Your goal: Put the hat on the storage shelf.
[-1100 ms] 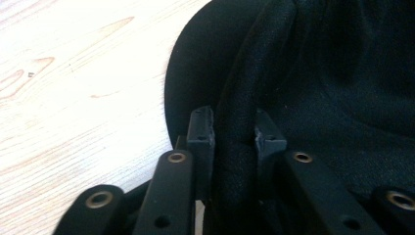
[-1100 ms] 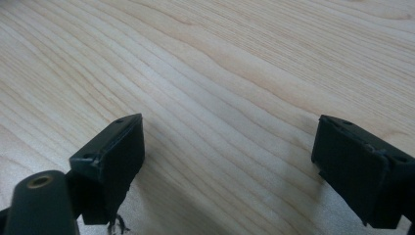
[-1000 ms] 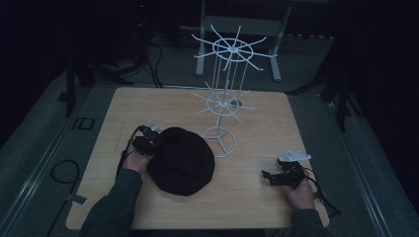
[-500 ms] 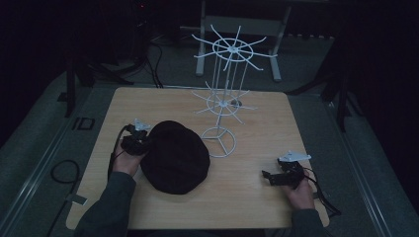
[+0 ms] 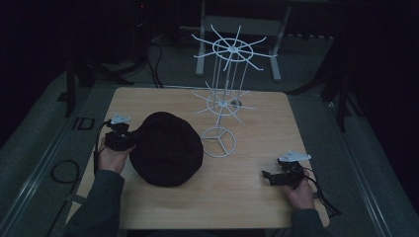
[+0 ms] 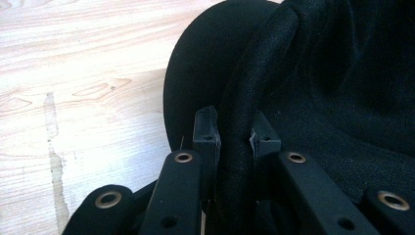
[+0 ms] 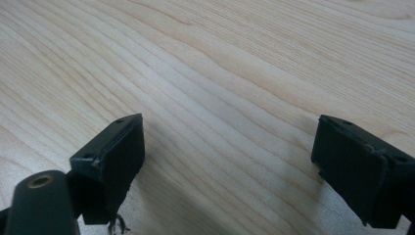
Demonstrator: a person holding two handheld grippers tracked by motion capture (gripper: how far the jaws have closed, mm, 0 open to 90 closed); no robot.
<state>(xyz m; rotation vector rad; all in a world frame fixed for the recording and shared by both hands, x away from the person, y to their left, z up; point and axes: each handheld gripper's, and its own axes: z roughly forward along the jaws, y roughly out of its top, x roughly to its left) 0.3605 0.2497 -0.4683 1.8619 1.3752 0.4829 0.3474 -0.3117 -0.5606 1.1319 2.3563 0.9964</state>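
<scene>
Apparently hat (image 6: 303,88) rim between left claw (image 6: 234,132) pads

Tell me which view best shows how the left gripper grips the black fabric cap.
The left gripper view: the left gripper has its jaws clamped on the rolled edge of the black fabric cap, close up. The high view shows the whole cap beside the white wire rack, the grip too small. The right gripper view shows bare wooden table.

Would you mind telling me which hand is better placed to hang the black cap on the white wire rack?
Left. The left gripper already pinches the black cap beside the white wire rack; the right gripper rests open, apart.
</scene>
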